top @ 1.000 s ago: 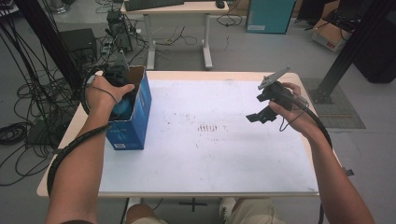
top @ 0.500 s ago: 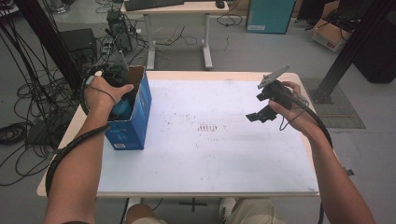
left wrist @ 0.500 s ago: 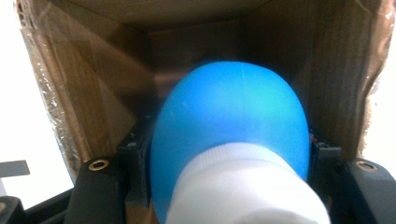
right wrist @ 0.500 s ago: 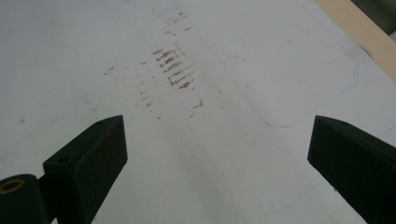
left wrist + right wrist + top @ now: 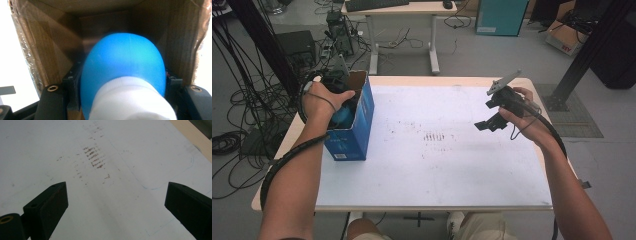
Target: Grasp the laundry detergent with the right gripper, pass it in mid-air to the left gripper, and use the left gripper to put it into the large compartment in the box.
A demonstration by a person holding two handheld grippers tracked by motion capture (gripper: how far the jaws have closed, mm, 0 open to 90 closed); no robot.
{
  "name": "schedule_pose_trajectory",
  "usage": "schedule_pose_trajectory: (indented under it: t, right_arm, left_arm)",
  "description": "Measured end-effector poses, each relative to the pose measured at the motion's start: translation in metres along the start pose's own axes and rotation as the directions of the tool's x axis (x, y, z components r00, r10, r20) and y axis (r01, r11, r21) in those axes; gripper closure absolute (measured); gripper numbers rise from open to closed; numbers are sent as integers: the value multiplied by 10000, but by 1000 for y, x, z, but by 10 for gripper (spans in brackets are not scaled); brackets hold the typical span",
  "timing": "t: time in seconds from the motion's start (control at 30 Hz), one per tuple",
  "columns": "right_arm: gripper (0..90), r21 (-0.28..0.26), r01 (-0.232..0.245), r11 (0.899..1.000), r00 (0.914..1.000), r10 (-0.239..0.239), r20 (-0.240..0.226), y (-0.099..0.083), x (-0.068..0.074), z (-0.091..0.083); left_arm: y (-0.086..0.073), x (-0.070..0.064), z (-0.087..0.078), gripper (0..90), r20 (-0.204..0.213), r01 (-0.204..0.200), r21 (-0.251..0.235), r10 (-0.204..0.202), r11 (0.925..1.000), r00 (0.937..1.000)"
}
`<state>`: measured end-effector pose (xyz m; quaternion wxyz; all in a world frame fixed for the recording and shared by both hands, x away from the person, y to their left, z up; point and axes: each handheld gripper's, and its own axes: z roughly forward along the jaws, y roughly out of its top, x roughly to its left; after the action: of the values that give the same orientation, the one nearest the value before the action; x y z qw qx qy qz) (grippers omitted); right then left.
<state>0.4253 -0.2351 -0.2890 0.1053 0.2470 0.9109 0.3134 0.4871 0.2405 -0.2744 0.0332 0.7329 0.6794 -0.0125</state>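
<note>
Left gripper (image 5: 343, 107) clamps the blue-and-white bottle (image 5: 125, 75) inside the cardboard box (image 5: 362, 115); lower it straight, clearing walls. Right gripper (image 5: 117, 202) hangs wide.

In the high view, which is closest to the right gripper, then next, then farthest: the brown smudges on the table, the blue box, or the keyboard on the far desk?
From the right gripper:
1. Brown smudges, just to its left on the white tabletop.
2. Blue box, across the table at the left edge.
3. Keyboard, on the far desk beyond the table.
</note>
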Motion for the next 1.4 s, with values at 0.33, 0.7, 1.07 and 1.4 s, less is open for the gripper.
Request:
schedule_pose_trajectory:
  t: [0.33,0.7,1.07,1.4]
  right_arm:
    - [49,-2,14,10000,10000,-14,-18,-2,-1,0]
    - [49,-29,-61,10000,10000,61,-32,-3,1,1]
    - [49,-38,-64,10000,10000,64,-30,-3,1,1]
    - [49,-86,24,10000,10000,-24,10,-3,1,-2]
  left_arm:
    - [0,0,0,364,-17,-4,4,4,10000,10000]
    - [0,-1,0,364,11,41,-4,-41,10000,10000]
    - [0,-2,0,364,-37,-32,6,32,10000,10000]
    - [0,-2,0,364,-47,-59,0,59,10000,10000]
